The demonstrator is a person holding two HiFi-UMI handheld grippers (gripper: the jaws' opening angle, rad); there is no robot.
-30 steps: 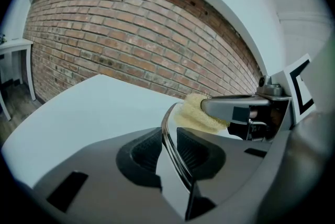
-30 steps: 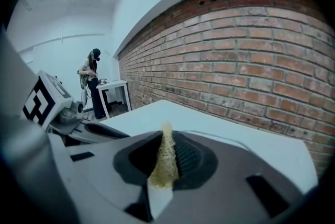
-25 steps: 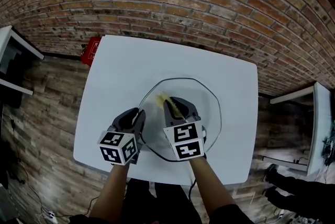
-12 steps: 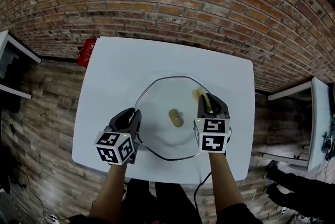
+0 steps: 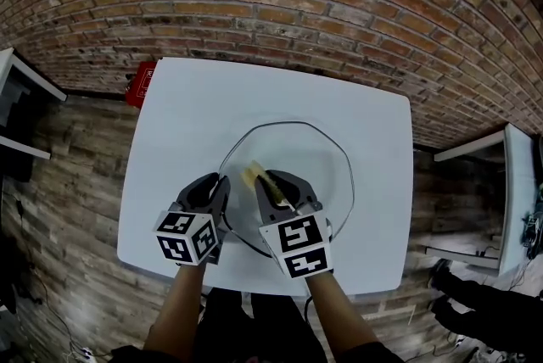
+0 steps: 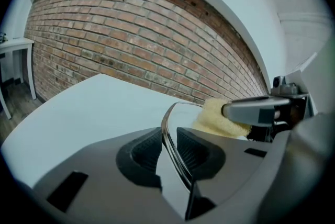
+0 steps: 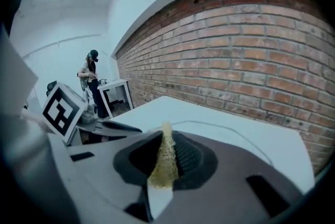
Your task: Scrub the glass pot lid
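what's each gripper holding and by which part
Left gripper clamps the glass lid by its near rim. Right gripper pinches the yellow sponge by its back end.

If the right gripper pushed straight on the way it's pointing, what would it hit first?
Probably the glass pot lid: the right gripper angles down at it, its yellow sponge leading. Whether they already touch is unclear.

1. You hold two grippers: left gripper (image 5: 217,183), right gripper (image 5: 268,183).
2. You have one glass pot lid (image 5: 316,156).
3. You have one yellow sponge (image 5: 254,175).
4. You face one white table (image 5: 212,98).
5. You see two side tables: left side table (image 5: 15,69), right side table (image 5: 509,175).
6. You see one red object (image 5: 142,82) on the floor.
7. You see one person (image 7: 92,79) in the background.
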